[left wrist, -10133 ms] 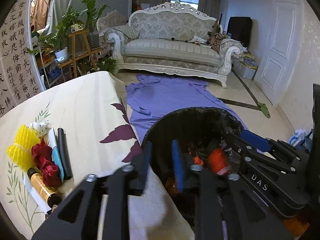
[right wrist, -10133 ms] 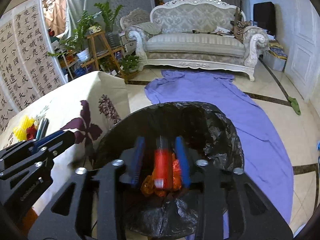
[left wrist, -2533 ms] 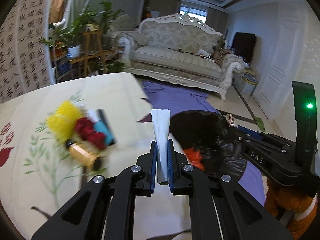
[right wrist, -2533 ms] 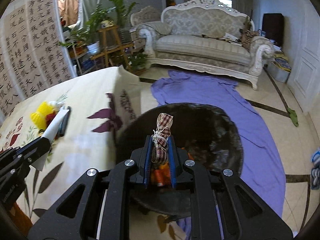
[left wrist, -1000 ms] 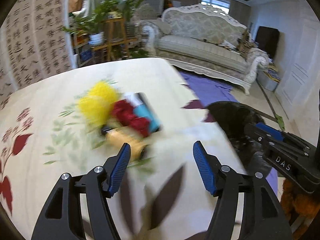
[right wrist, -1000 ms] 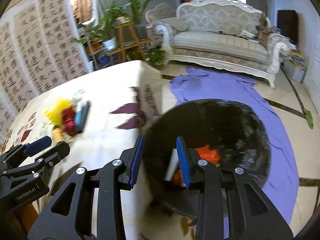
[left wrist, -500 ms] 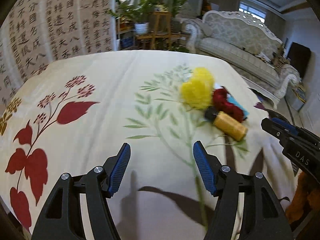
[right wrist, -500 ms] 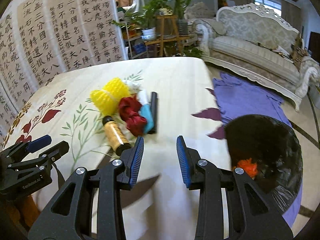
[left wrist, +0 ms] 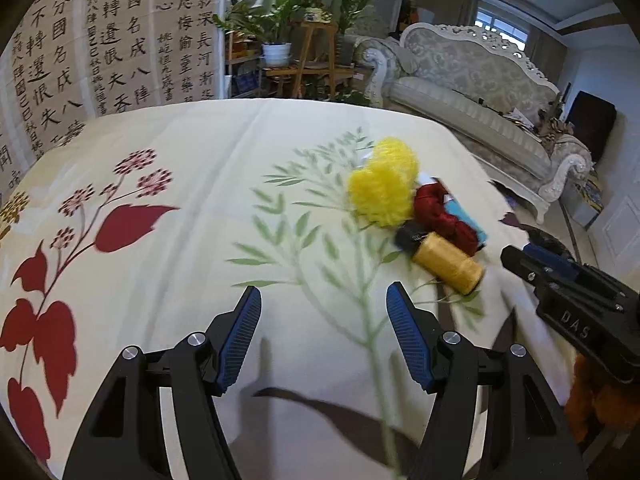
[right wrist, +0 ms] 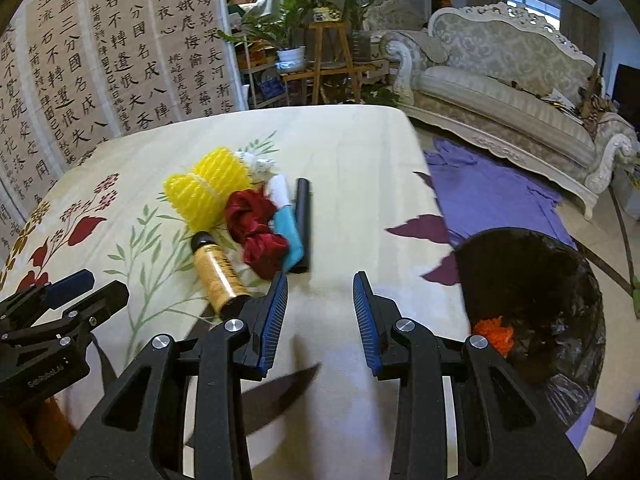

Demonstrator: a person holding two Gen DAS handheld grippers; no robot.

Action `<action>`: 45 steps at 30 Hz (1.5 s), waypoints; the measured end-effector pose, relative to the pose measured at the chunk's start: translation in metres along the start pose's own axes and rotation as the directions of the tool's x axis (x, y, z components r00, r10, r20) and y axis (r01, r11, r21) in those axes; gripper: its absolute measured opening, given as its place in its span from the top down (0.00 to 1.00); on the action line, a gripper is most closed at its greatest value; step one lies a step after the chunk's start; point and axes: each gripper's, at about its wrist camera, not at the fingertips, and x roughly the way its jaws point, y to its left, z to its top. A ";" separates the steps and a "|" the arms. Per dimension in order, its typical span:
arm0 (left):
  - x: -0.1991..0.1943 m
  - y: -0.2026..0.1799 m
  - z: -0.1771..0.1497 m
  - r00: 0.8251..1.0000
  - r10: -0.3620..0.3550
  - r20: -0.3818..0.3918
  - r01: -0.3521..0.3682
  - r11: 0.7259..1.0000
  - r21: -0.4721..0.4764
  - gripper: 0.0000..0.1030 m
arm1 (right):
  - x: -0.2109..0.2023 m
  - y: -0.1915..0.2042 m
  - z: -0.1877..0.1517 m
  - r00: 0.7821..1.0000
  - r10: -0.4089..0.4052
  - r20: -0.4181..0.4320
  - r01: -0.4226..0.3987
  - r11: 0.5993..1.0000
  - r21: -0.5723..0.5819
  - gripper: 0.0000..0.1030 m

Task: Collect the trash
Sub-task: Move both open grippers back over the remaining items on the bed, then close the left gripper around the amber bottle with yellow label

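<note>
**Both hand-held grippers empty above the bench, trash pile just ahead**

The left hand-held gripper [left wrist: 323,320] hangs over the cream floral cloth of the bench [left wrist: 192,280] with its blue-padded jaws spread wide and nothing between them. The right hand-held gripper [right wrist: 320,312] has its jaws parted more narrowly, also empty.

The remaining trash sits in one tight cluster. From the left wrist view it lies ahead and to the right of the jaws; from the right wrist view it lies ahead and to the left. It holds a yellow foam net sleeve [right wrist: 206,196], a crumpled dark red cloth [right wrist: 256,226], a golden-yellow thread spool with a black end [right wrist: 216,276], a turquoise and white packet [right wrist: 286,232] and a black tube [right wrist: 302,224], all touching or just beside one another. The spool lies nearest the right gripper's left finger.

To the right, past the bench edge, stands the black-lined trash bin [right wrist: 560,272], with orange scraps [right wrist: 494,330] inside. Bare cloth stretches between the right gripper and that edge.
</note>
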 end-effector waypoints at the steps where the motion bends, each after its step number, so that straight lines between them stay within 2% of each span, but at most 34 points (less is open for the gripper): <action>1: 0.000 -0.006 0.001 1.000 -0.011 0.002 0.011 1.000 0.005 0.38 | -0.001 -0.004 -0.001 1.000 -0.006 0.000 0.006 1.000 0.005 0.68; 12: 0.013 -0.064 0.017 0.998 -0.069 -0.006 0.069 0.996 0.051 0.38 | -0.015 -0.038 -0.011 0.999 -0.030 0.016 0.029 0.998 0.064 0.68; 16: 0.027 -0.075 0.019 0.999 -0.042 -0.025 0.043 0.997 0.059 0.38 | -0.016 -0.046 -0.014 1.000 -0.026 0.017 0.024 0.996 0.083 0.68; 18: 0.034 -0.075 0.017 0.999 -0.013 -0.048 0.016 0.998 0.064 0.38 | -0.015 -0.050 -0.015 1.000 -0.021 0.015 0.020 0.995 0.093 0.67; 22: 0.038 -0.066 0.012 0.997 -0.005 -0.081 0.009 0.999 0.044 0.38 | -0.016 -0.051 -0.017 1.000 -0.011 0.017 0.009 0.995 0.099 0.67; 31: 0.036 -0.057 0.012 0.997 0.003 -0.080 0.000 0.999 0.040 0.38 | -0.015 -0.043 -0.015 1.000 0.004 0.017 -0.006 0.996 0.085 0.67; 34: 0.036 -0.060 0.012 0.997 -0.004 -0.075 0.009 0.998 0.060 0.50 | -0.015 -0.038 -0.014 1.000 0.008 0.018 -0.009 0.997 0.077 0.67; 36: 0.035 -0.061 0.010 0.997 -0.010 -0.070 0.015 0.997 0.076 0.64 | -0.016 -0.035 -0.014 1.000 0.009 0.017 -0.010 0.998 0.068 0.67; 39: 0.033 -0.061 0.009 0.998 -0.011 -0.065 0.017 0.995 0.096 0.76 | -0.014 -0.031 -0.013 1.000 0.013 0.013 -0.014 0.998 0.059 0.67; 45: 0.026 -0.054 0.003 0.997 -0.034 -0.063 0.040 0.994 0.103 0.76 | -0.009 -0.020 -0.009 1.000 0.027 0.004 -0.027 0.999 0.039 0.67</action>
